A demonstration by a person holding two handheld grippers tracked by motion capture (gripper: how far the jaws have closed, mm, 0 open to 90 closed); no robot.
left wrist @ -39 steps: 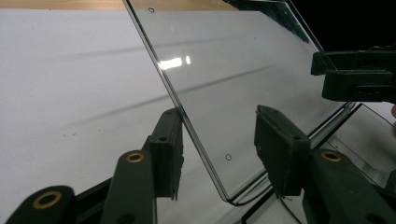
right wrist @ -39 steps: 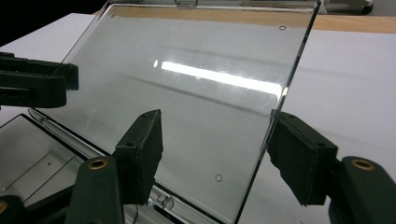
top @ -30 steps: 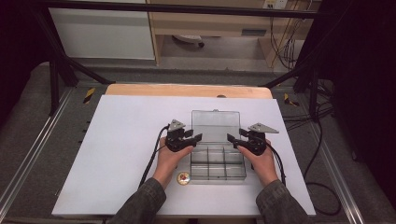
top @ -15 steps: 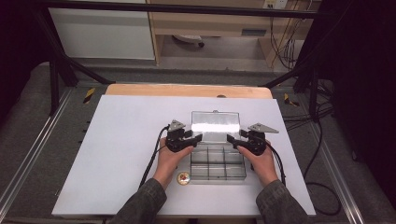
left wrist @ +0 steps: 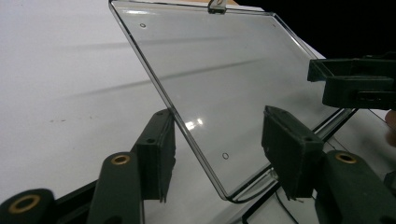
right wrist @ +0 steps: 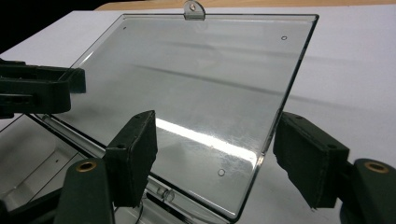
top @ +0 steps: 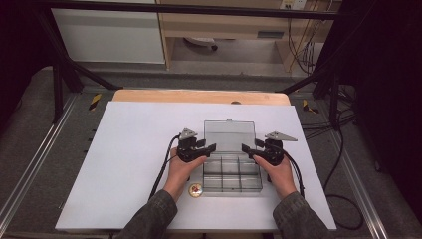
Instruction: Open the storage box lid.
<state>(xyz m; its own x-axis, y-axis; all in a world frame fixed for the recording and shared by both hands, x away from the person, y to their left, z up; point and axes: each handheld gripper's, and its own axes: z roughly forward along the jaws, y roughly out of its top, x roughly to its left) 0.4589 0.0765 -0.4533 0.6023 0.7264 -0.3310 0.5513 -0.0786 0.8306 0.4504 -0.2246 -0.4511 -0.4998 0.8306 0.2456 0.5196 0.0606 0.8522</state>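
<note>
A clear plastic compartment box point(top: 232, 172) is sitting on the white worktop point(top: 124, 164), near the person's edge of it and a little right of centre; its clear lid point(top: 230, 135) is standing open, leaning back away from the person, with a small latch tab point(top: 229, 120) at its far edge.

The left tool point(top: 209, 148) is reaching in from the left side of the box, held in the person's left hand point(top: 182, 169); in the left gripper view its jaws are standing apart on either side of the lid's side edge point(left wrist: 187, 130); the left pad point(left wrist: 159, 154) is lying just beside that edge, and whether it is touching is hard to tell; the right pad point(left wrist: 289, 154) is standing clear of the sheet; the jaws have just been opening, with the lid between them.

The right tool point(top: 248, 148) is reaching in from the right side, held in the right hand point(top: 276, 172); in the right gripper view the lid point(right wrist: 196, 93) is rising between its two pads, the lid's corner edge point(right wrist: 261, 158) is lying in the gap, and both pads point(right wrist: 135, 154) are standing off the plastic; so this tool is also partly wide, gripping nothing firmly.

A small round coin-like disc point(top: 195, 189) is lying on the worktop just beside the box's near left corner; the box's compartments, as far as the high view is showing, are looking bare.
</note>
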